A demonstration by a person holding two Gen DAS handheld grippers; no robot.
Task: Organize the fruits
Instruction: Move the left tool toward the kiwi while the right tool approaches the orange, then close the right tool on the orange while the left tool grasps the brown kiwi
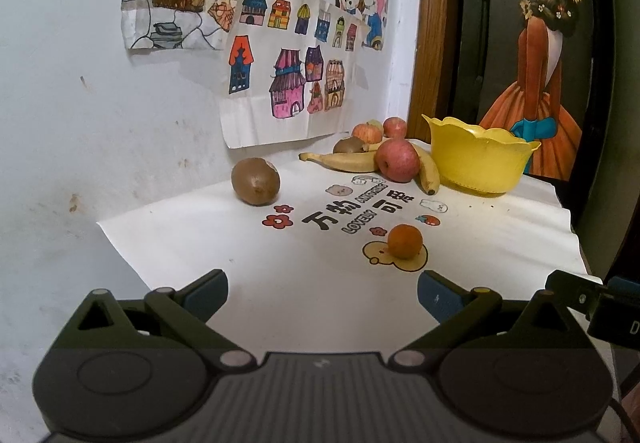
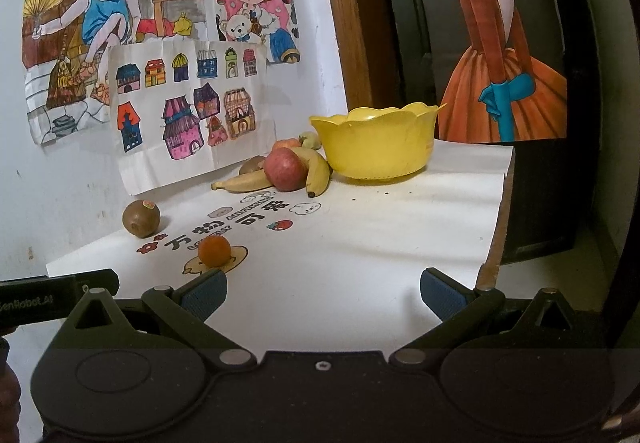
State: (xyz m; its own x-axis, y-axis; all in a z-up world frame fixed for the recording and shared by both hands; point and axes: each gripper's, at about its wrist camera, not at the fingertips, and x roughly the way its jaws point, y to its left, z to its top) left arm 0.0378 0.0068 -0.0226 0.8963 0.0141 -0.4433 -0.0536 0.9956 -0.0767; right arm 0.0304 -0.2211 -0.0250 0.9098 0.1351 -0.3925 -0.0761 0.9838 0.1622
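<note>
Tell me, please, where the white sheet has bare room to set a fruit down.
Free: the near strip between the orange and the sheet's right edge, in front of the yellow bowl. Crowded: the back by the wall, where bananas, apples and a kiwi bunch together.

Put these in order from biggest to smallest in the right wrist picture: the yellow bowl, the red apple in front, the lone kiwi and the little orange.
1. yellow bowl
2. red apple
3. lone kiwi
4. orange

The kiwi and orange look nearly alike, and the orange is nearer, so that order is unsure.
</note>
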